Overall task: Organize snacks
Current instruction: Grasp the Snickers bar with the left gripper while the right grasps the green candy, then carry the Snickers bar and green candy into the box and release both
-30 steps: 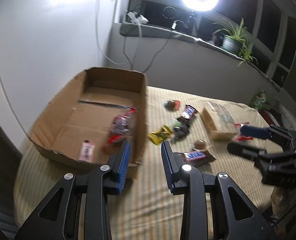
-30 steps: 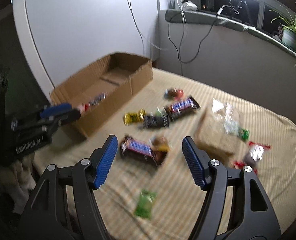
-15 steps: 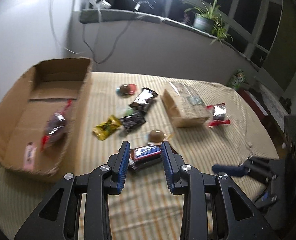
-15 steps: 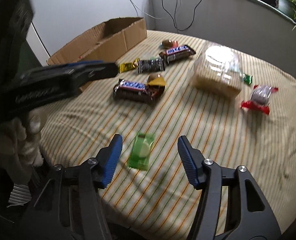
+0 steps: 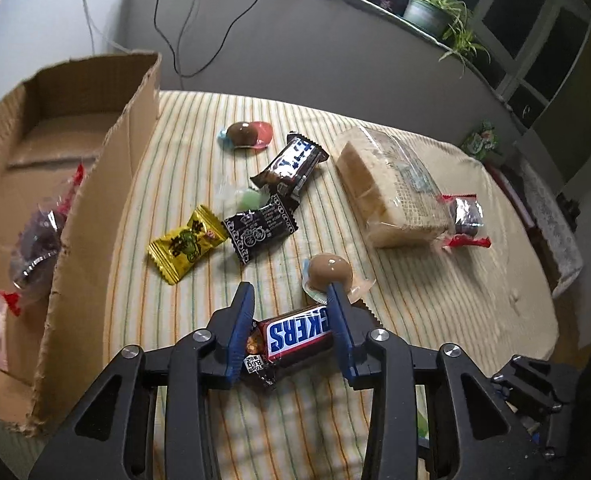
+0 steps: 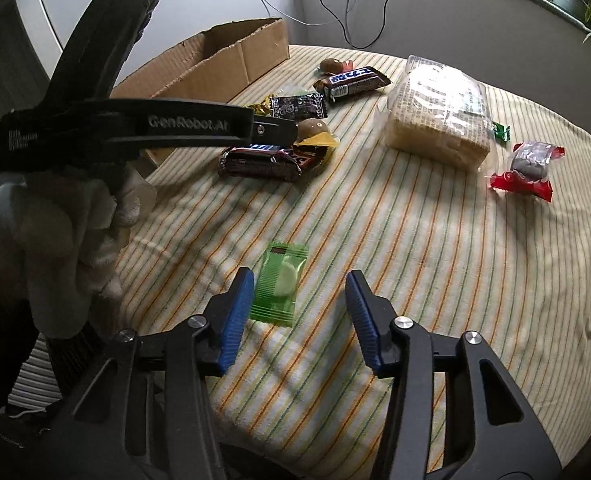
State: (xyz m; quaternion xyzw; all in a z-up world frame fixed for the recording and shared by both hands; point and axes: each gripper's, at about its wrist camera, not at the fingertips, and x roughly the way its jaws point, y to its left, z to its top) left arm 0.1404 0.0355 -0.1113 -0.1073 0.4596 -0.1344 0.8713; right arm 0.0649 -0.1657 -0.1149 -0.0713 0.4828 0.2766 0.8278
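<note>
Crosswise, the Snickers (image 5: 297, 330) lies between the left gripper (image 5: 291, 312) jaws.
Left jaws half-open, bracketing it; right gripper (image 6: 299, 300) jaws wide, empty, beside a green packet (image 6: 280, 282).

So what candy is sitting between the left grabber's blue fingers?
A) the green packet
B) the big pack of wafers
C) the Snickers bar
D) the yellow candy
C: in the left wrist view the Snickers bar lies on the striped cloth right between the fingers of the left gripper, which are open around it and not yet squeezing.
</note>
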